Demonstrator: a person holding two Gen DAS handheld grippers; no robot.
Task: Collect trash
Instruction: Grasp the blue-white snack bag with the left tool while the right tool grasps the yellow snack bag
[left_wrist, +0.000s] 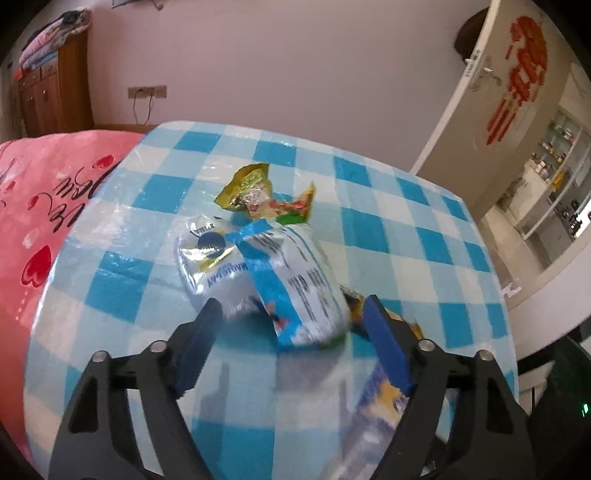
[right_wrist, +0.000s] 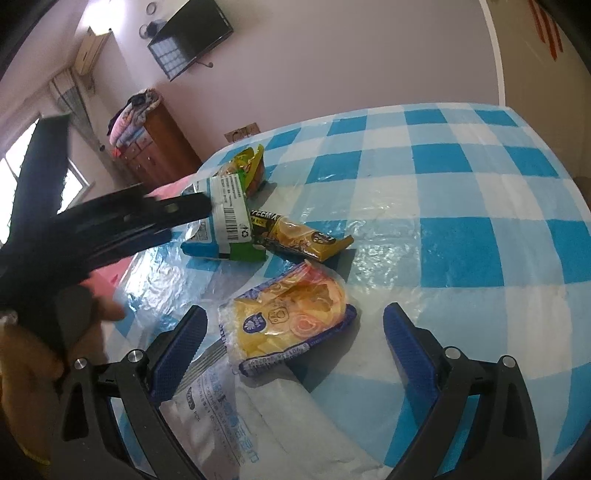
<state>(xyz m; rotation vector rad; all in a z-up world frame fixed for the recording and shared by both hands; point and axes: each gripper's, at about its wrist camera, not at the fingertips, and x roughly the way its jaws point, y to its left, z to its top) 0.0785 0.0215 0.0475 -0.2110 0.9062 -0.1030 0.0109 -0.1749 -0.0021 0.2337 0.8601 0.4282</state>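
Trash wrappers lie clustered on the checked counter; left gripper, jaws apart, straddles the blue-white packet; right gripper, jaws apart, frames the yellow snack bag; better to close squarely mid-packet, since crinkly film probably slips.

Pale pink walls; wooden cabinet topped with folded blankets; wall-mounted television; air conditioner; bright window; open white door; bench under blue-checked cloth.
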